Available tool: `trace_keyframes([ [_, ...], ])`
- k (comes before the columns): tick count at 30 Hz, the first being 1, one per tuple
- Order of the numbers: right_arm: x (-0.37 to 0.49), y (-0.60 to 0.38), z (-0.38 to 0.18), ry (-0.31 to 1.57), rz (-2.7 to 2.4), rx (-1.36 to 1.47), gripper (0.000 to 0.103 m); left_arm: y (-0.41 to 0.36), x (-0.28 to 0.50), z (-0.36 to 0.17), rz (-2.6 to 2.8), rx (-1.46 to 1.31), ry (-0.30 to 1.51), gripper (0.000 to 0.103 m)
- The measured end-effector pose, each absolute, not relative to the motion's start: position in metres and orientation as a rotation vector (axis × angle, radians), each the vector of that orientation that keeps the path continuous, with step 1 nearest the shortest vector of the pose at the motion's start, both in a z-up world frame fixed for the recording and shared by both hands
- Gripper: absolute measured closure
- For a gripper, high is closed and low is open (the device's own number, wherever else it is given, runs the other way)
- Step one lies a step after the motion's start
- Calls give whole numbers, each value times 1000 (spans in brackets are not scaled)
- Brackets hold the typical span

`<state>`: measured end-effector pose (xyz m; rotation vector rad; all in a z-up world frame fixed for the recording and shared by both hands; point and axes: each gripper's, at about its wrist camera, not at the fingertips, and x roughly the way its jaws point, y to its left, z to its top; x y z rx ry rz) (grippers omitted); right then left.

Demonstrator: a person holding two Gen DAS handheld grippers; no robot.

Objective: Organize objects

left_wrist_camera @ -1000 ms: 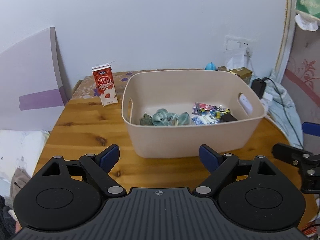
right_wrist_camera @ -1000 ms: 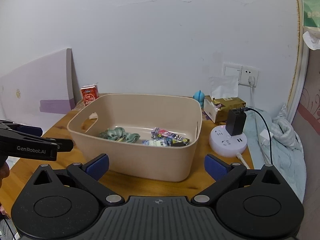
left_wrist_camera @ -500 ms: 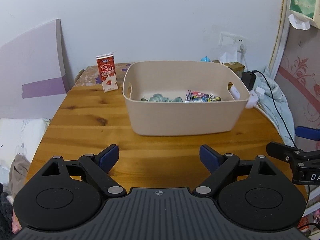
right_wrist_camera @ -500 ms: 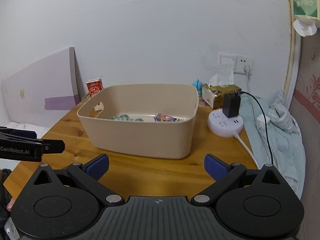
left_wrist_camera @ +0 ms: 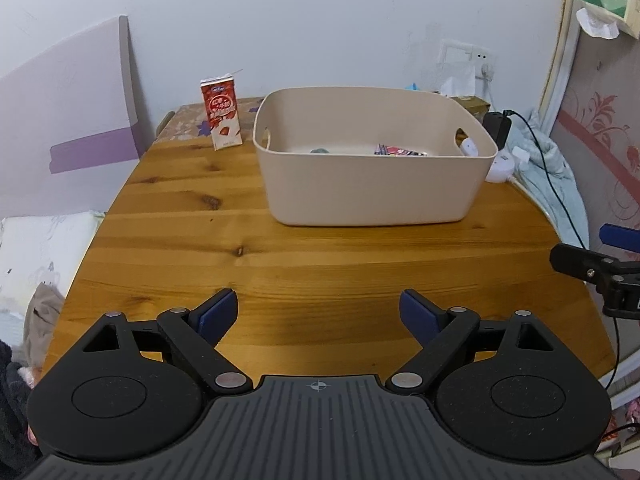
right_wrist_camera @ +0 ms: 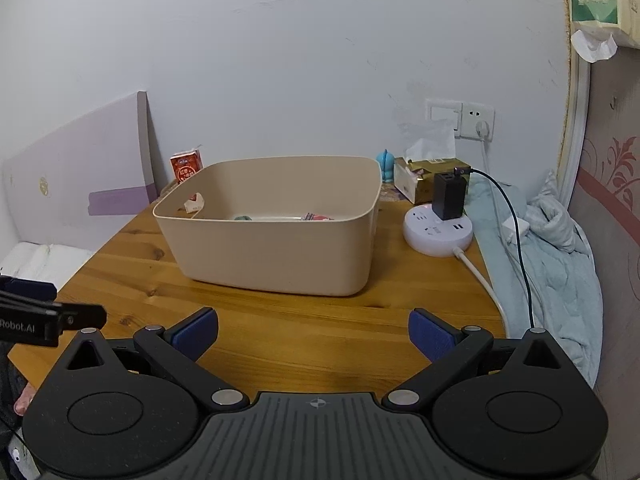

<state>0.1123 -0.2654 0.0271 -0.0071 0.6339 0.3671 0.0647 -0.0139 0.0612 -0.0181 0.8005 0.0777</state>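
A beige plastic bin [left_wrist_camera: 372,184] [right_wrist_camera: 276,252] stands on the wooden table [left_wrist_camera: 224,248]. Over its rim I see only the tops of a teal item [left_wrist_camera: 319,151] and a colourful packet [left_wrist_camera: 396,151] inside. A red milk carton [left_wrist_camera: 221,114] [right_wrist_camera: 185,164] stands upright behind the bin's left side. My left gripper [left_wrist_camera: 319,314] is open above the table's near edge, nothing between its fingers. My right gripper [right_wrist_camera: 313,332] is open too, well short of the bin, and empty. Each gripper shows at the edge of the other's view.
A round white power strip [right_wrist_camera: 438,230] with a black charger [right_wrist_camera: 450,196] sits right of the bin, cables trailing off the table. A tissue box [right_wrist_camera: 424,180] and a small blue figure [right_wrist_camera: 387,164] stand by the wall. A purple-striped board [left_wrist_camera: 80,120] leans at the left. Bedding [right_wrist_camera: 552,252] lies beyond the right edge.
Both grippers have pulled back and away from the bin, which now looks smaller and farther. Its contents have dropped behind the rim. Both stay open.
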Motion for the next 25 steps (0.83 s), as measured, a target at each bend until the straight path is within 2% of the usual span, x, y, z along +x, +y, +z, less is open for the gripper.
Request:
trace_keyframes([
  [21,124,-266,21,680,392,-58,0,-9,71,59,94,-40,820,13],
  [25,128,-266,16,696,395,-69,0,-11,74,59,93,-38,819,10],
])
